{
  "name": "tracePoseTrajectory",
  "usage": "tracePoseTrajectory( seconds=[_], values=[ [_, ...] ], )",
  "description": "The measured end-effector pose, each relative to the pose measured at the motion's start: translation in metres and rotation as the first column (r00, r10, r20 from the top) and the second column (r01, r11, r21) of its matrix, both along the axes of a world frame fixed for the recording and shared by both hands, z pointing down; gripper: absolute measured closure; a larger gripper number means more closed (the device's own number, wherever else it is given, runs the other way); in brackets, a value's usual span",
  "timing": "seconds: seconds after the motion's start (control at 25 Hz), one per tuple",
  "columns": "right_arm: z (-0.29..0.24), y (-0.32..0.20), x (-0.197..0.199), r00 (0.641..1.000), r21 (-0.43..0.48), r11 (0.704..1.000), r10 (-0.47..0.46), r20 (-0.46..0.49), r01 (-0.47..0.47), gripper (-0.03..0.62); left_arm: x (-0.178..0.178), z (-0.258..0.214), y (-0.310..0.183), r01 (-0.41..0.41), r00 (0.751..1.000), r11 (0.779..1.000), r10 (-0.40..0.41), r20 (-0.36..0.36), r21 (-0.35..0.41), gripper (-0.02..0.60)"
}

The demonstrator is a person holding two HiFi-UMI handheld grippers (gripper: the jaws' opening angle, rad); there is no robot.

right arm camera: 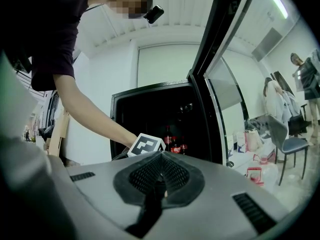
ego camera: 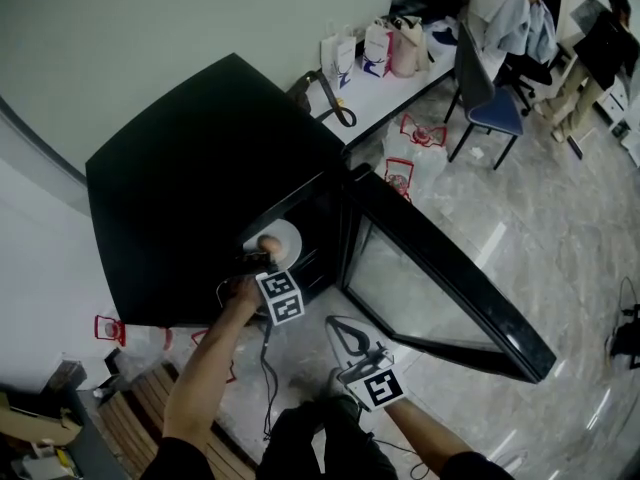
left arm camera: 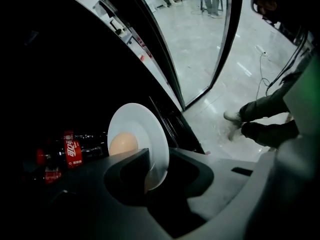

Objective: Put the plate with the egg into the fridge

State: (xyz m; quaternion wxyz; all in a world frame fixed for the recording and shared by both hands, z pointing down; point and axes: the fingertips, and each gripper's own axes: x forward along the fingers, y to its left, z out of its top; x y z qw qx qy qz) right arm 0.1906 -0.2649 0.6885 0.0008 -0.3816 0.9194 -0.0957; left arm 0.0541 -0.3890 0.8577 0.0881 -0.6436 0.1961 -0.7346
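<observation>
The black fridge (ego camera: 190,168) stands with its glass door (ego camera: 440,288) swung wide. A white plate (ego camera: 286,234) carrying a brown egg (ego camera: 268,244) sits inside the fridge at the front of the opening. My left gripper (ego camera: 258,259) reaches in at its near rim. In the left gripper view the plate (left arm camera: 145,126) and egg (left arm camera: 123,144) rise just beyond my left gripper (left arm camera: 157,171). The rim lies between the jaws, which stand apart from it. My right gripper (ego camera: 340,328) hangs low outside the fridge, shut and empty (right arm camera: 160,181).
Red-labelled cola bottles (left arm camera: 72,151) stand deeper inside the fridge. A white table with bags (ego camera: 380,48) runs behind it, with a blue chair (ego camera: 490,98) and red-handled bags (ego camera: 420,133) on the marble floor. Wooden slats (ego camera: 140,408) lie at my lower left.
</observation>
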Motion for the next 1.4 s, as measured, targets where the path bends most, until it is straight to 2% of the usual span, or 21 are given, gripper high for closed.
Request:
tracePoseTrajectory(
  seconds=[0.16, 0.32, 0.44, 0.52, 0.6, 0.68, 0.76, 0.84, 0.88, 0.92, 1.04, 1.08, 1.16, 1.24, 1.28, 1.32, 1.4],
  values=[
    [-0.002, 0.001, 0.002, 1.000, 0.005, 1.000, -0.008, -0.003, 0.008, 0.588, -0.003, 0.002, 0.008, 0.000, 0.999, 0.992, 0.004, 0.035, -0.124, 0.495],
    [-0.002, 0.001, 0.003, 1.000, -0.003, 1.000, -0.013, -0.001, 0.013, 0.588, -0.007, 0.002, 0.014, 0.020, 0.998, 0.975, -0.006, 0.066, -0.221, 0.488],
    [-0.003, 0.002, 0.005, 1.000, -0.004, 1.000, -0.015, -0.001, 0.015, 0.588, -0.011, 0.002, 0.017, 0.043, 0.997, 0.964, -0.023, 0.080, -0.262, 0.488],
    [-0.003, 0.002, 0.006, 1.000, -0.002, 1.000, -0.014, -0.005, 0.014, 0.588, -0.014, -0.003, 0.017, 0.049, 0.996, 0.969, -0.029, 0.085, -0.243, 0.488],
    [-0.003, 0.001, 0.008, 1.000, -0.002, 1.000, -0.006, -0.004, 0.006, 0.588, -0.010, -0.010, 0.014, 0.054, 0.998, 0.983, -0.046, 0.047, -0.178, 0.488],
    [-0.007, -0.001, 0.008, 1.000, -0.009, 1.000, 0.008, 0.005, -0.008, 0.588, 0.000, -0.025, 0.015, 0.078, 0.995, 0.994, -0.083, -0.060, -0.077, 0.489],
    [-0.015, -0.002, 0.008, 1.000, -0.018, 1.000, 0.025, 0.015, -0.025, 0.588, 0.012, -0.048, 0.024, 0.127, 0.970, 0.992, -0.124, -0.210, 0.002, 0.489],
    [-0.026, -0.004, 0.009, 0.999, -0.019, 0.999, 0.046, 0.027, -0.045, 0.588, 0.023, -0.077, 0.038, 0.180, 0.918, 0.980, -0.136, -0.372, 0.085, 0.497],
    [-0.033, -0.005, 0.009, 0.998, -0.011, 0.998, 0.058, 0.034, -0.058, 0.588, 0.027, -0.094, 0.045, 0.207, 0.884, 0.968, -0.123, -0.450, 0.141, 0.528],
    [-0.042, -0.005, 0.009, 0.997, 0.005, 0.997, 0.072, 0.041, -0.073, 0.588, 0.030, -0.113, 0.053, 0.235, 0.847, 0.951, -0.100, -0.522, 0.199, 0.560],
    [-0.068, 0.006, 0.004, 0.993, 0.037, 0.994, 0.104, 0.063, -0.107, 0.588, 0.037, -0.174, 0.087, 0.324, 0.720, 0.892, -0.017, -0.694, 0.315, 0.571],
    [-0.075, 0.013, 0.000, 0.992, 0.038, 0.993, 0.109, 0.067, -0.111, 0.586, 0.038, -0.194, 0.101, 0.359, 0.667, 0.874, 0.006, -0.745, 0.328, 0.571],
    [-0.092, 0.032, -0.010, 0.990, 0.060, 0.991, 0.119, 0.073, -0.123, 0.586, 0.038, -0.229, 0.131, 0.435, 0.541, 0.842, 0.038, -0.840, 0.318, 0.571],
    [-0.109, 0.053, -0.022, 0.991, 0.078, 0.989, 0.126, 0.051, -0.129, 0.586, 0.037, -0.258, 0.160, 0.493, 0.414, 0.819, 0.075, -0.907, 0.293, 0.571],
    [-0.117, 0.065, -0.028, 0.992, 0.083, 0.988, 0.125, 0.034, -0.128, 0.588, 0.035, -0.271, 0.175, 0.510, 0.365, 0.811, 0.097, -0.926, 0.286, 0.571],
    [-0.124, 0.077, -0.035, 0.992, 0.089, 0.988, 0.123, 0.021, -0.125, 0.588, 0.034, -0.282, 0.190, 0.521, 0.328, 0.805, 0.120, -0.937, 0.285, 0.571],
    [-0.138, 0.100, -0.047, 0.993, 0.110, 0.986, 0.122, 0.008, -0.122, 0.588, 0.031, -0.303, 0.217, 0.527, 0.288, 0.797, 0.159, -0.944, 0.295, 0.571]
  ],
)
